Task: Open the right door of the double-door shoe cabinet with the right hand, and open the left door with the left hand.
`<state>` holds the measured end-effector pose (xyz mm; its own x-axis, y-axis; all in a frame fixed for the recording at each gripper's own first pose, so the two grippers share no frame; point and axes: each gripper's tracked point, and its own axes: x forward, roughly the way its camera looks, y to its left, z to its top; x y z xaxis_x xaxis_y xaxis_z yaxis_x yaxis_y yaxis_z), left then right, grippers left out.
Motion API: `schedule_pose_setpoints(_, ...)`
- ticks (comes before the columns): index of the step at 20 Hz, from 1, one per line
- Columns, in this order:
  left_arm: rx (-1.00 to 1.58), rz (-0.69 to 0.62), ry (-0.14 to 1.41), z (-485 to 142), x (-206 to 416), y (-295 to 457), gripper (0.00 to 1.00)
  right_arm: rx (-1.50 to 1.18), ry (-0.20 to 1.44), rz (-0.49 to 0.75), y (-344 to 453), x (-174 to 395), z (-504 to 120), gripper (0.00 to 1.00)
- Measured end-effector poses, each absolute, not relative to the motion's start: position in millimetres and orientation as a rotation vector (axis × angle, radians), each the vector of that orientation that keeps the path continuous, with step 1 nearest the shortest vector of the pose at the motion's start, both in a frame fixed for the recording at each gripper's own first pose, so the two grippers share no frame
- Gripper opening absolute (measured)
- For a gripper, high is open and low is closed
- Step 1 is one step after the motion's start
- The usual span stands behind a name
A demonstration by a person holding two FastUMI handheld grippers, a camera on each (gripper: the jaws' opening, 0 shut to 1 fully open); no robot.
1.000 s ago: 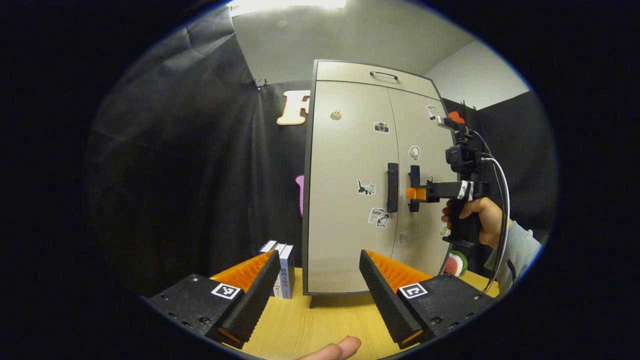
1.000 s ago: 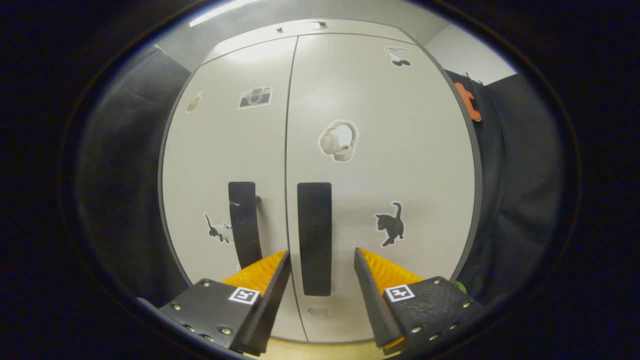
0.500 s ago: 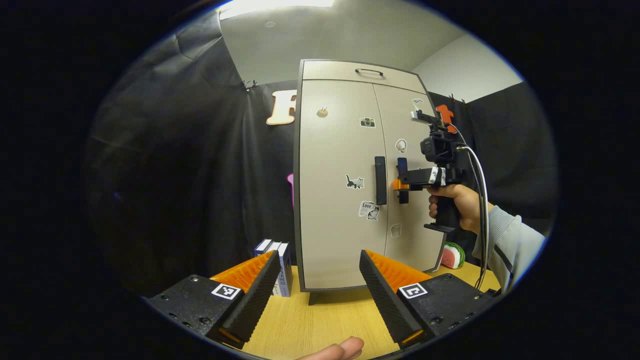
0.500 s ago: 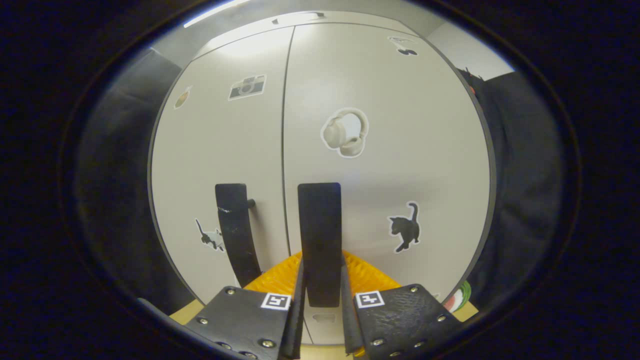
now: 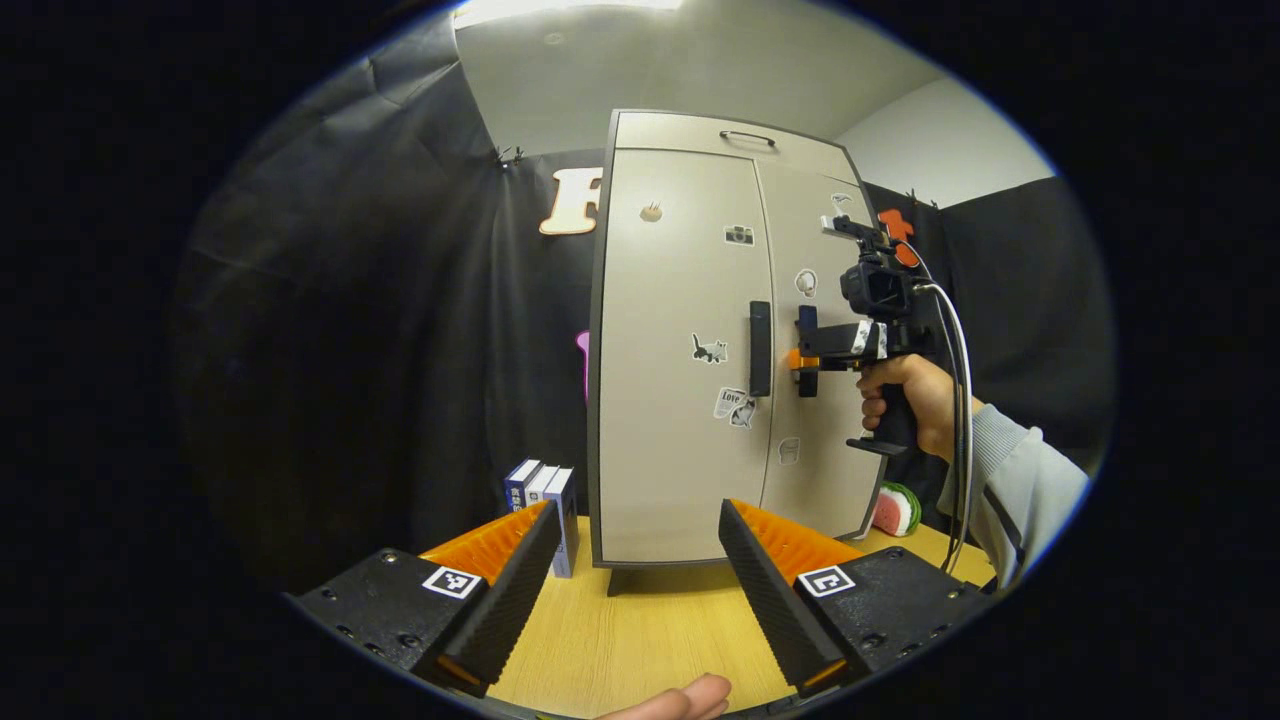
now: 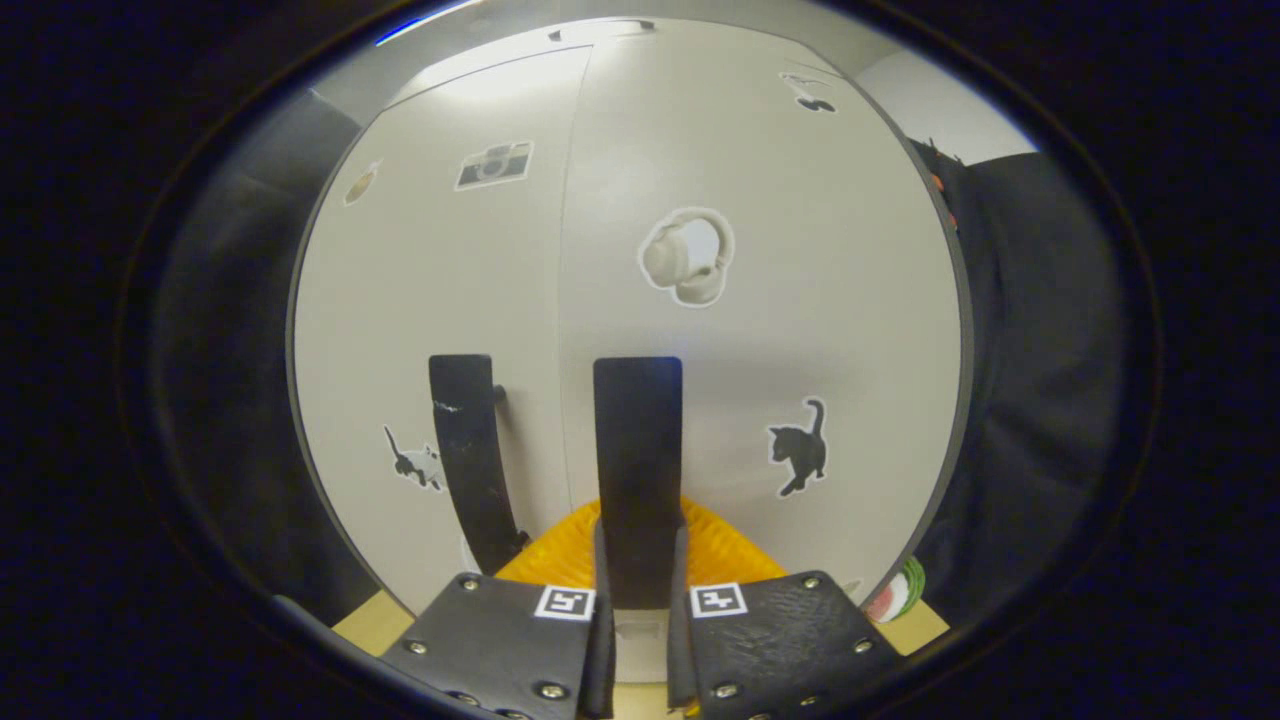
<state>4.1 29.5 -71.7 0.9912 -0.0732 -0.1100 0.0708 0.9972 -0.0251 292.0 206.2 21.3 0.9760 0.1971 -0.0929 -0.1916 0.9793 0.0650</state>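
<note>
The shoe cabinet [image 5: 700,350] stood toward the back edge of the wooden counter [image 5: 640,630], both doors looking shut or very nearly so. The right claw [image 6: 637,600] was clamped on the right door's handle [image 6: 637,470], a finger pressing each side of the dark vertical bar; from the left gripper view the same claw [image 5: 800,358] met that handle [image 5: 806,335], a hand [image 5: 905,395] around its grip. By my reading the grasp on the right door was made but the pull had barely begun, if at all: I could not tell whether the seam between the doors had parted. The left claw [image 5: 640,585] hung wide open over the counter's front edge, well apart from the left door's handle [image 5: 760,348], so the whole left-door half was left to do.

As for writing, one sticker [image 5: 733,405] low on the left door carried a word that looked like "Love"; the spines of the books [image 5: 545,495] beside the cabinet's left corner bore print too small to read. The other stickers were pictures: a camera, headphones, cats
</note>
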Motion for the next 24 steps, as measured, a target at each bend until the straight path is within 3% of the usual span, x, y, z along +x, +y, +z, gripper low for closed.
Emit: schedule_pose_setpoints(24, -0.068, -0.117, 0.108, -63.5, -35.0, -11.9, 0.99, 0.037, 0.139, 0.302, 125.1, 191.1, 19.6, 0.2)
